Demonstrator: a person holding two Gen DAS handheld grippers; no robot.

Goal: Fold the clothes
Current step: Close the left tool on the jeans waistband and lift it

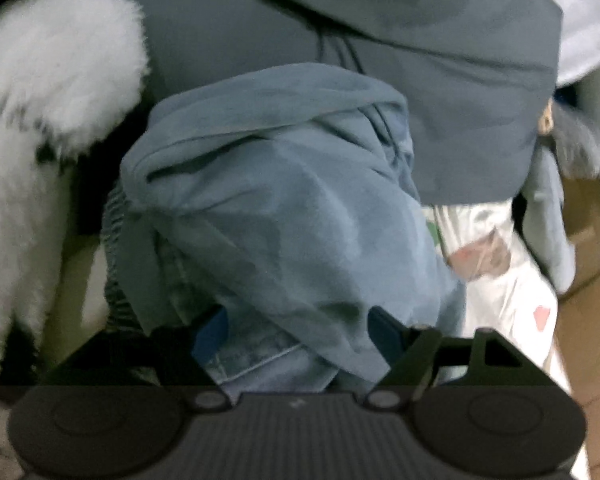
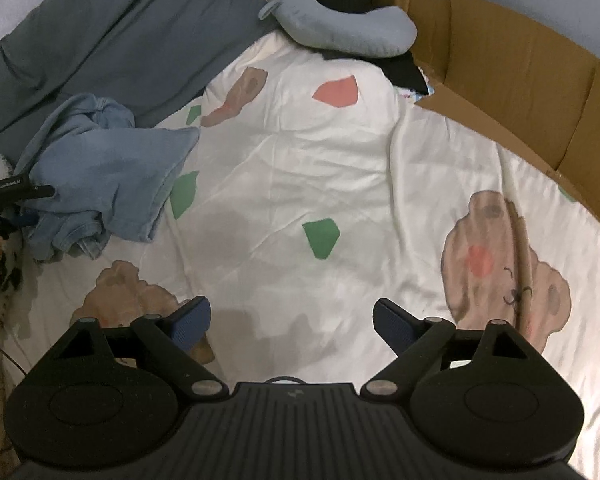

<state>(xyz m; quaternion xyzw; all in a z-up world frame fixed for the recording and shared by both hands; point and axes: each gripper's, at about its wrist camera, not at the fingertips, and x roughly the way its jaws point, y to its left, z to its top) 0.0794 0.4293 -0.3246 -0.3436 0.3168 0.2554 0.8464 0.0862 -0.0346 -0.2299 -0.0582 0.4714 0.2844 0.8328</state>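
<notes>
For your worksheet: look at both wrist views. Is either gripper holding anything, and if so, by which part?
The right gripper is open above the printed bedsheet, holding nothing. The left gripper straddles the crumpled blue garment at its near edge; whether its pads grip the cloth cannot be told.

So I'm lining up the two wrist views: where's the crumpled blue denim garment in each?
Left wrist: denim garment fills the centre, bunched between the left hand-held gripper's fingers.
Right wrist: at the left edge.
Shared landmark: the white printed quilt beneath it.
</notes>
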